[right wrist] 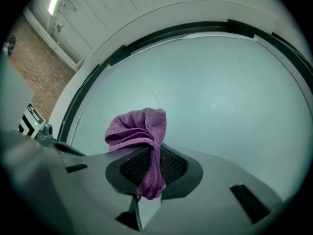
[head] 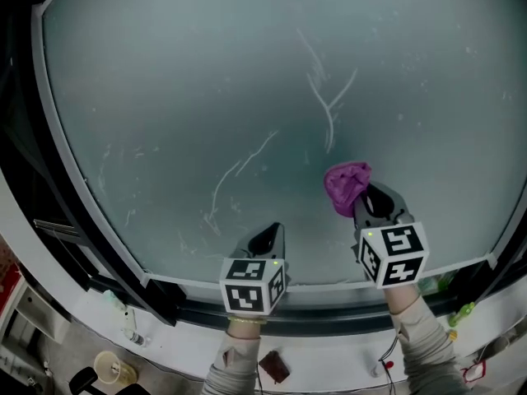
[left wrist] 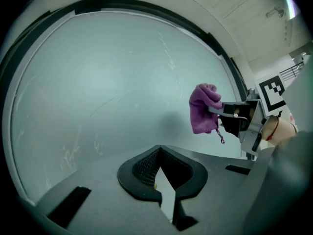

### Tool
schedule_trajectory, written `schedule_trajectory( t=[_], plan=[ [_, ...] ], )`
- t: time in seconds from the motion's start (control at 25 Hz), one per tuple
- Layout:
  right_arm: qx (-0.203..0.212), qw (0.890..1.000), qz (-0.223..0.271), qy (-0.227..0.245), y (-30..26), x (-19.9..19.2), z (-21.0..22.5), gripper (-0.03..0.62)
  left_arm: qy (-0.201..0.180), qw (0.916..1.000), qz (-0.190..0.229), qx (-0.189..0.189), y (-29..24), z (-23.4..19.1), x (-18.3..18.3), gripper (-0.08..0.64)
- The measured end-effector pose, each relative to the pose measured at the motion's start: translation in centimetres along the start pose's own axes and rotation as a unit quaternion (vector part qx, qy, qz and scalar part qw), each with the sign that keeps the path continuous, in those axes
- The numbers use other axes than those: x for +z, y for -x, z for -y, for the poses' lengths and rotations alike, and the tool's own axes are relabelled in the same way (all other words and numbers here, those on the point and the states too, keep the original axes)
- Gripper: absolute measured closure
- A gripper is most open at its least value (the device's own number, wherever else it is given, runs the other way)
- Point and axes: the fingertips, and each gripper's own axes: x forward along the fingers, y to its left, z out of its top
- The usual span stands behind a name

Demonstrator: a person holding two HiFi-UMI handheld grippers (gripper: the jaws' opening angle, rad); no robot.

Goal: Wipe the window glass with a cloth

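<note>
The window glass (head: 206, 97) is a large frosted pane with thin white streaks (head: 329, 105) near its middle. A crumpled purple cloth (head: 346, 185) is pinched in my right gripper (head: 361, 199), which is shut on it; the cloth sits close to the glass just under the streaks. In the right gripper view the cloth (right wrist: 139, 129) bunches above the closed jaws (right wrist: 151, 173). My left gripper (head: 272, 235) hovers low on the pane, to the left of the cloth, shut with nothing in it (left wrist: 157, 170). The left gripper view shows the cloth (left wrist: 203, 109) hanging at its right.
A dark window frame (head: 82, 237) rims the pane, with a white sill (head: 329, 360) under it. On the sill and below lie a small bottle (head: 132, 332), a brown object (head: 274, 366) and a green item (head: 461, 311).
</note>
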Motion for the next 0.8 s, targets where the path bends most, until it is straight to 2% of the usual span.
schedule_trajectory(
  t=[0.28,0.48,0.8],
  plan=[
    [0.079,0.997,-0.011,-0.014,-2.5,-1.7,-7.7,0.545,0.013,0.9986,-0.001,0.051,2.8,-3.8,-0.7,0.555],
    [0.121,0.992,-0.016,-0.017,-4.1,-2.5,-12.2,0.545,0.024,0.9969,0.002,0.076,4.6,-5.9,-1.1,0.555],
    [0.149,0.988,-0.032,-0.017,-6.9,-4.3,-16.2,0.545,0.025,0.9942,0.005,0.104,5.8,-8.4,-1.6,0.555]
  ],
)
